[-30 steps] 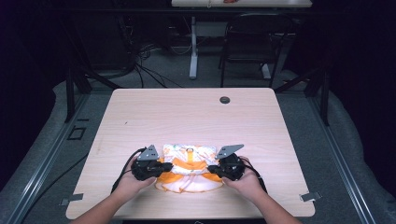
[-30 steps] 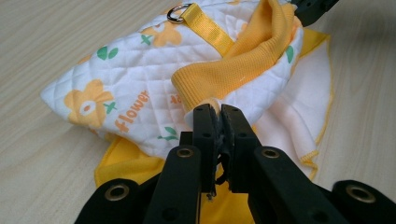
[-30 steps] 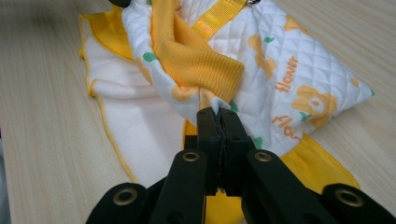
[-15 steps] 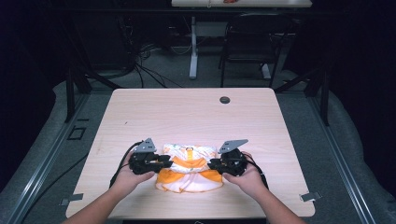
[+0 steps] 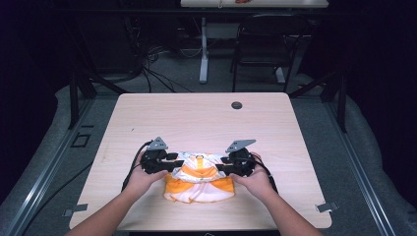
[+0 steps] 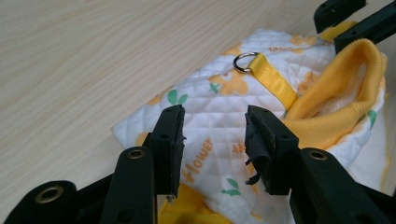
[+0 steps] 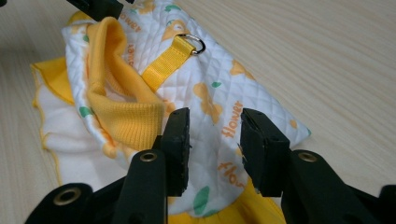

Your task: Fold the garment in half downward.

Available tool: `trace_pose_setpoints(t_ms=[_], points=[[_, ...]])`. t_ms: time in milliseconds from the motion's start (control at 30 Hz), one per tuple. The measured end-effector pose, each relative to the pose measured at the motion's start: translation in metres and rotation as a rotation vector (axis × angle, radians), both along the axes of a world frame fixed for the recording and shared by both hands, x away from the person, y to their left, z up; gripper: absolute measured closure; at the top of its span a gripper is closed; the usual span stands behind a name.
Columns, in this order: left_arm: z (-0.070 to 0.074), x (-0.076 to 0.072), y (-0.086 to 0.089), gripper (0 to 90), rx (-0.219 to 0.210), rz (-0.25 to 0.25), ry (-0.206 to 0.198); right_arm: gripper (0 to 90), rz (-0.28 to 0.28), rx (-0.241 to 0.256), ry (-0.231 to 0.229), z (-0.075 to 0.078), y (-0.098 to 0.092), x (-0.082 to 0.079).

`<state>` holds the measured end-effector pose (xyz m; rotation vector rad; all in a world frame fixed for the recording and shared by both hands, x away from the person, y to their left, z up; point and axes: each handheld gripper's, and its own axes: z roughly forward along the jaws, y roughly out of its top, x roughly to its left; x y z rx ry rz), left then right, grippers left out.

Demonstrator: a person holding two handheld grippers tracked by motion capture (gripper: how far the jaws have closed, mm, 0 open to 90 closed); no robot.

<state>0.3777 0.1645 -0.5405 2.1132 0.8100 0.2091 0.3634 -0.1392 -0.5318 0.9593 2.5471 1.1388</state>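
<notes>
Lying low and centre in the high view, on the pale wooden surface [image 5: 196,118]: small quilted white-and-orange pet garment [image 5: 199,178] with yellow ribbed collar [image 6: 341,88] and metal D-ring [image 6: 243,61]. Long axis running left to right, spanning both tools. Left tool [image 5: 173,162] at its left end, right tool [image 5: 222,166] at its right, equally near. Both jaws parted narrowly, straddling quilted fabric, not yet clamped.
</notes>
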Motion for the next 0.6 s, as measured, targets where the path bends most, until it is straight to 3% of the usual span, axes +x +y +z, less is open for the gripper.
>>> trace_pose_setpoints(t_ms=[200,300,400,600], points=[[0.000,-0.010,-0.002,55.0,-0.014,-0.067,0.003,60.7,0.035,0.006,0.010,-0.003,0.006,-0.006],[-0.001,-0.018,-0.002,54.0,-0.013,-0.109,0.005,59.2,0.062,-0.021,0.003,-0.002,0.007,-0.014],[-0.005,-0.024,-0.002,53.1,0.000,-0.126,0.007,57.9,0.085,-0.028,0.002,-0.005,0.006,-0.020],[-0.012,-0.034,0.000,50.8,0.013,-0.153,0.010,57.1,0.077,-0.036,0.020,-0.014,0.001,-0.027]])
